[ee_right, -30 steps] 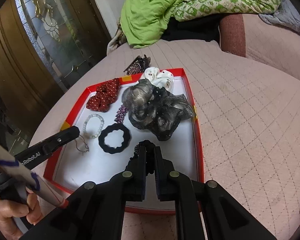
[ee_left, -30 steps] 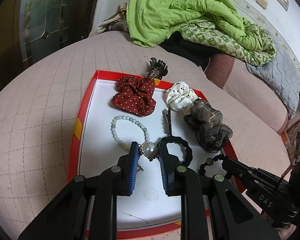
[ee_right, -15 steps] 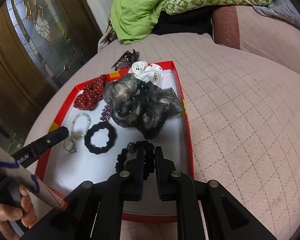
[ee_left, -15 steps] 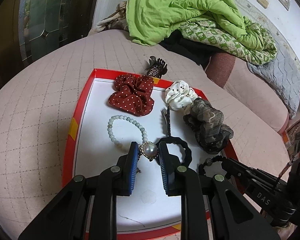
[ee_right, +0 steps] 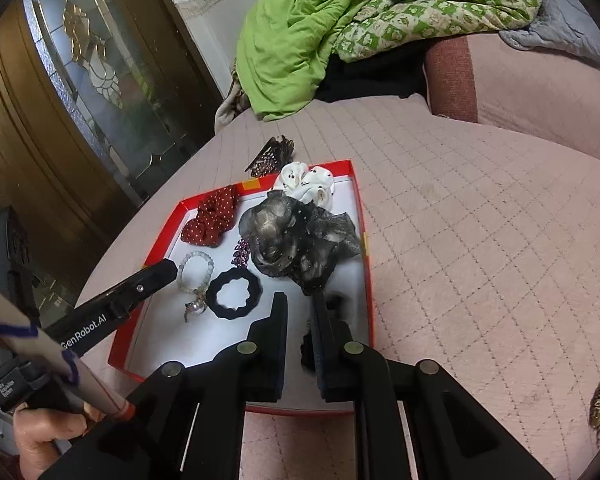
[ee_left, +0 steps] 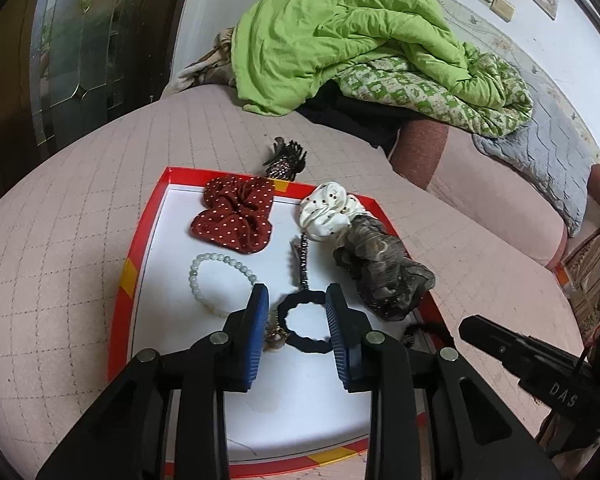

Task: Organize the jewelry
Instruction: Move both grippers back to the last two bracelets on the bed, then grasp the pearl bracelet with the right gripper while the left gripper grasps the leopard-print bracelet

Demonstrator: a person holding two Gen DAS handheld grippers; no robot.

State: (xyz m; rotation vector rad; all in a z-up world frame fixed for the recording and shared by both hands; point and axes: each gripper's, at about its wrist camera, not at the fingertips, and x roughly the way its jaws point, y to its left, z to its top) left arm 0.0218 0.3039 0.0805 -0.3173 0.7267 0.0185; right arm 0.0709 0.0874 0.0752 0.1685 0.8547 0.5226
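A red tray (ee_left: pixel 140 240) with a white floor lies on a pink quilted bed (ee_left: pixel 60 240), filling the middle of both views. In the left wrist view, the left tool (ee_left: pixel 296 312) sits low in the centre of the frame with its blue pads apart and opening — nothing is pressed between them. Seen through the gap is a black hair tie (ee_left: pixel 304 322) lying flat on the tray. A pearl pendant (ee_left: pixel 275 336) rests on the tray just beside the left pad, partly hidden by it. A pale bead bracelet (ee_left: pixel 216 280) lies to the left of that pad.

Toward the top of the tray sit a red dotted scrunchie (ee_left: pixel 236 216) at left and a white scrunchie (ee_left: pixel 326 210) at right. A grey gauze scrunchie (ee_left: pixel 384 268) lies along the right rim, and a thin hair clip (ee_left: pixel 303 258) lies between it and the bracelet. A dark claw clip (ee_left: pixel 284 158) rests on the bed just past the far rim.

In the right wrist view, the right tool (ee_right: pixel 300 312) is at lower centre over the tray's near right corner, its jaws slightly apart and opening. A black bead bracelet (ee_right: pixel 308 344) lies partly between and behind the fingers; whether the pads press on it I cannot tell. A green quilt (ee_right: pixel 320 32) is heaped at the top of the frame. A hand (ee_right: pixel 48 436) shows in the lower left corner.
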